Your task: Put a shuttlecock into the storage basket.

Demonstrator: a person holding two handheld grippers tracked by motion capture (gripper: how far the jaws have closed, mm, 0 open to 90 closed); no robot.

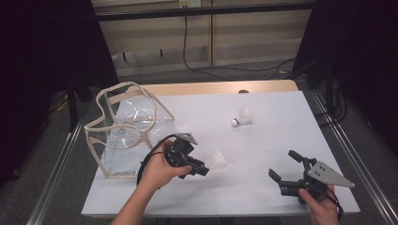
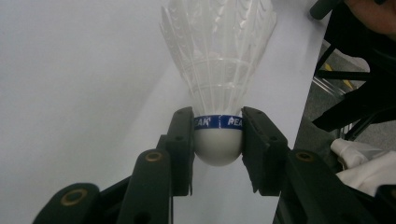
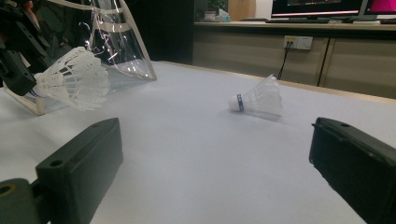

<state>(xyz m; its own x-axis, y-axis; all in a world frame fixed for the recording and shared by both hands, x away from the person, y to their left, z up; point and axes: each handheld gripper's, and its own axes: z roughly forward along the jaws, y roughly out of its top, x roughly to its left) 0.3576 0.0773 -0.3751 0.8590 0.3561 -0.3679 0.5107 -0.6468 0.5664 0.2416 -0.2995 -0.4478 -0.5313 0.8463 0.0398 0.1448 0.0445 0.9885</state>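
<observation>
the left gripper (image 1: 202, 169) is clamped on the cork of one white feathered shuttlecock (image 2: 217, 84), lifted clear of the table, with the clear plastic cream-trimmed bag (image 1: 126, 129) just behind it unfilled, while the right gripper (image 1: 284, 167) waits unclenched, a second white shuttlecock (image 3: 258, 99) lying well ahead of it.

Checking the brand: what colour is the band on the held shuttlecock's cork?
Blue with white lettering, clearest in the left gripper view on the shuttlecock.
</observation>
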